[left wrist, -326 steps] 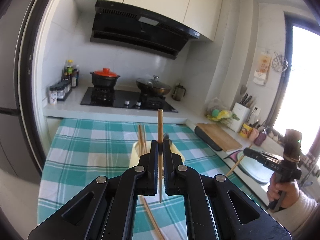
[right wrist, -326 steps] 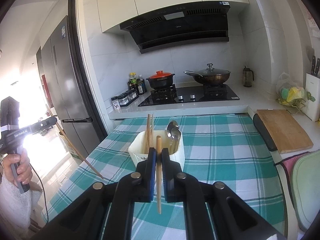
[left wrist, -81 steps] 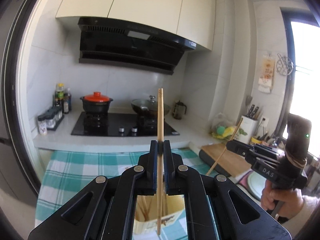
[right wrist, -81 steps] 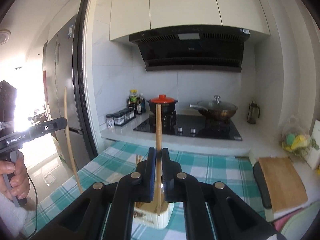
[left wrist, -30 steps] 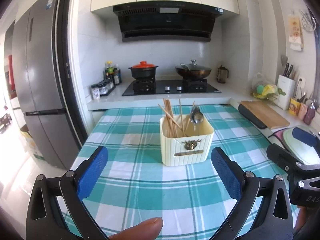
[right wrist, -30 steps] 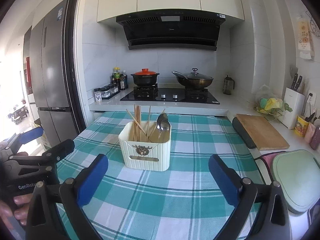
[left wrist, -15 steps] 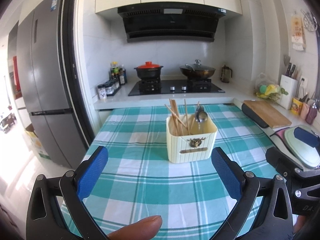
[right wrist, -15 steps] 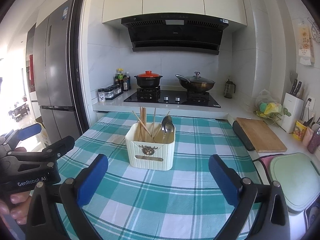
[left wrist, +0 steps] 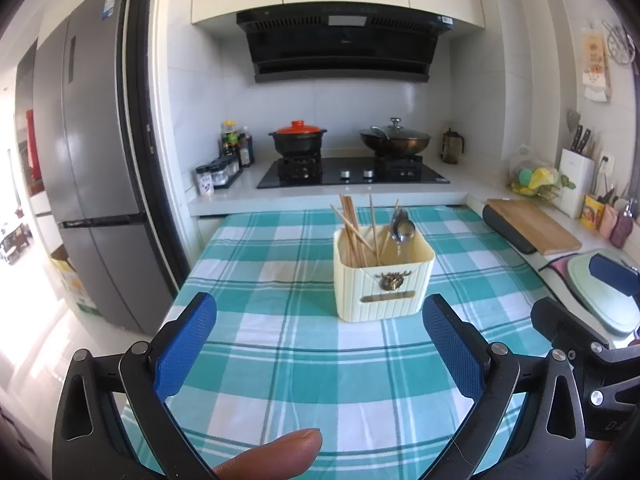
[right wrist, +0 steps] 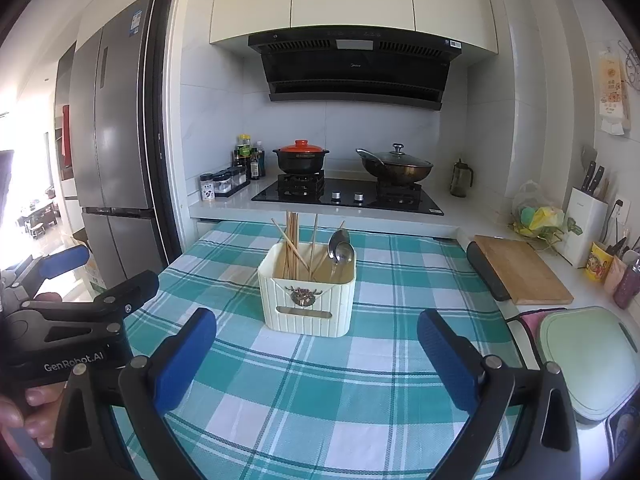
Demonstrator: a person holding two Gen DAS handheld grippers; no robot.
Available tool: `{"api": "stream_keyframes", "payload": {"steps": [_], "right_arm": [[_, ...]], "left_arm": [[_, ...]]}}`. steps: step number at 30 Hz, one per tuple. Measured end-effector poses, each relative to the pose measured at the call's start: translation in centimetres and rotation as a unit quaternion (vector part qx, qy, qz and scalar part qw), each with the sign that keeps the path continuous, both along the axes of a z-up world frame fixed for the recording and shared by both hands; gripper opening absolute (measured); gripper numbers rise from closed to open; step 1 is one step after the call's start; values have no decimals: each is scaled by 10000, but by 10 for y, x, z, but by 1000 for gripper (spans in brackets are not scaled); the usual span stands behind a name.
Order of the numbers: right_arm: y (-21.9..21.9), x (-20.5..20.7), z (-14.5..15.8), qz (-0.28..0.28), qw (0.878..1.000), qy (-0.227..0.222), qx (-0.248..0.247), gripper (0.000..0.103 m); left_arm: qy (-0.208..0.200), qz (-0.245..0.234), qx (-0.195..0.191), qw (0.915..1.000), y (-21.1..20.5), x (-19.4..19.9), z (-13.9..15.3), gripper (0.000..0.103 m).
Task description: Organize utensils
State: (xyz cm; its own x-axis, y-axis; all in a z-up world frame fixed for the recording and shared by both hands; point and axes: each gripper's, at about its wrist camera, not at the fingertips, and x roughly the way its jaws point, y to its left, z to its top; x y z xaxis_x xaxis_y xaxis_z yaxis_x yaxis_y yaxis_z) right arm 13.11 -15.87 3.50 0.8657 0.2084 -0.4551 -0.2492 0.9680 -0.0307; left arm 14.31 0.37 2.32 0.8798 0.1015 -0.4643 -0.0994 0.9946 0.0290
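1. Find the left gripper [left wrist: 318, 304] and the right gripper [right wrist: 316, 320] both spread wide apart, with nothing between the blue pads, hovering over the checked tablecloth [left wrist: 280, 280] on the near side of the cream utensil holder [left wrist: 384, 288].
2. Find the chopsticks [left wrist: 354, 232] and the spoons [left wrist: 402, 226] standing inside that holder, chopsticks on its left side and spoons on its right, near the middle of the table. No loose utensil visible on the cloth, so probably close to finished.
3. Risk of knocking the holder: standing free on soft cloth, probably light plastic. Easy to push or tip with a wide open jaw if moved forward carelessly.
4. Risk of catching a leaning chopstick: some crossed and tilted, with tips well above the rim. Enough to flick one out onto the cloth or the floor with a low sweep across the top.
5. Risk of collision between the two tools: held near each other, each one showing at the edge of the other camera. Better to draw back one at a time.
6. Risk of dragging the cloth with a jaw tip, and the holder with it.
7. Mind the fingertip [left wrist: 272, 456] at the bottom of the left view, close under the open jaws: possible pinch when closing.
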Motion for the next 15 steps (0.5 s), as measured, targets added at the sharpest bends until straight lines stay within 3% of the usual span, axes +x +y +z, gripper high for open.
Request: {"api": "stream_keyframes", "payload": {"steps": [15], "right_arm": [[1, -1, 1, 0, 10000, 10, -6, 102]], "left_arm": [[11, -6, -28, 10000, 2, 0, 0, 103]]}}
